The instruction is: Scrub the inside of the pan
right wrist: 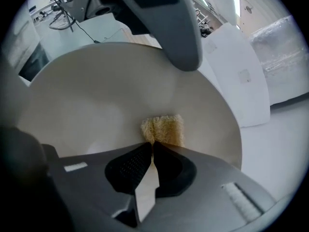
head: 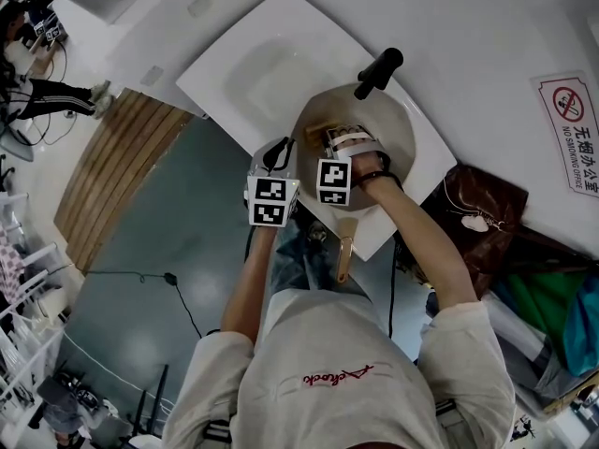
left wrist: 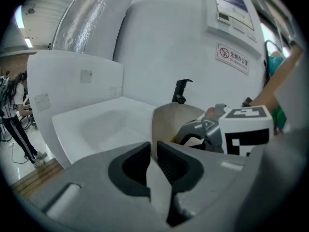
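A pan (head: 398,129) with a pale beige inside lies tilted in the white sink (head: 245,75), its wooden handle (head: 345,251) pointing toward the person. My left gripper (head: 292,157) is shut on the pan's left rim. In the left gripper view the thin rim (left wrist: 153,146) runs between the left gripper's (left wrist: 153,164) pads. My right gripper (head: 343,140) reaches inside the pan and is shut on a yellow sponge (right wrist: 163,128). The sponge sticks out past the right gripper (right wrist: 152,148) and presses on the pan's inner wall (right wrist: 96,95). The left gripper (right wrist: 179,30) shows at the top edge of that view.
A black faucet (head: 378,71) stands just behind the pan. A brown bag (head: 479,211) lies right of the sink, under a no-smoking sign (head: 573,124) on the white wall. Wooden boards (head: 112,171) and grey floor lie to the left.
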Demonstrator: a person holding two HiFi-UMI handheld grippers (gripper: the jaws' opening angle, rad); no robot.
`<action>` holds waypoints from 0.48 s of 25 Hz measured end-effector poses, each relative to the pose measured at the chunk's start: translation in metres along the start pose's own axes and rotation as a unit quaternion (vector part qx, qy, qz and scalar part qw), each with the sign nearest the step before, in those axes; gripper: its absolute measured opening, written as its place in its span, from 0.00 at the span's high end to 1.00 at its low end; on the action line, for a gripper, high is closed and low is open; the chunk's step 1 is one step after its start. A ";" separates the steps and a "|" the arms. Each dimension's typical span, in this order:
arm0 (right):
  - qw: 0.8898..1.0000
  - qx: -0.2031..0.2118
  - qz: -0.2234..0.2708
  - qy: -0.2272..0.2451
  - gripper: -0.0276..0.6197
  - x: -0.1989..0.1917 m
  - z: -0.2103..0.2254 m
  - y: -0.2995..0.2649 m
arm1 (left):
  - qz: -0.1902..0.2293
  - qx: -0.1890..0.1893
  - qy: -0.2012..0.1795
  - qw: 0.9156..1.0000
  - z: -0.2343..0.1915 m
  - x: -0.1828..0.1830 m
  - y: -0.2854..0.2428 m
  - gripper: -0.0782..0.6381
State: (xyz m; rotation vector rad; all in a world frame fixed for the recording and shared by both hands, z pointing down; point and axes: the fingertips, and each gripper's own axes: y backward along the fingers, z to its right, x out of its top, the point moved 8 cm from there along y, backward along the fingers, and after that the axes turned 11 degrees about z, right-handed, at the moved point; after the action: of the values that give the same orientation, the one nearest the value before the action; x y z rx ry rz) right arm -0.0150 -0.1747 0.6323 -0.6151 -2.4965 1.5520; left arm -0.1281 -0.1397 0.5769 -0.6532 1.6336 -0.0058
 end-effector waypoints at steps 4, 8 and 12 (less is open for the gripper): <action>1.000 0.008 0.007 0.025 0.92 0.009 -0.017 0.004 | 0.001 0.003 0.006 1.000 0.001 -0.001 0.001 0.83; 0.999 0.014 0.007 0.030 0.92 0.011 -0.033 0.009 | 0.001 0.006 0.006 1.000 0.002 -0.001 0.001 0.83; 0.999 0.020 0.010 0.028 0.92 0.013 -0.048 0.014 | 0.004 0.006 0.009 1.000 0.001 -0.002 0.001 0.83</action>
State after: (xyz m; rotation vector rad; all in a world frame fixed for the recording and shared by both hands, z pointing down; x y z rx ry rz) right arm -0.0076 -0.1241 0.6408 -0.6699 -2.4204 1.5642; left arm -0.1274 -0.1379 0.5782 -0.6391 1.6517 -0.0167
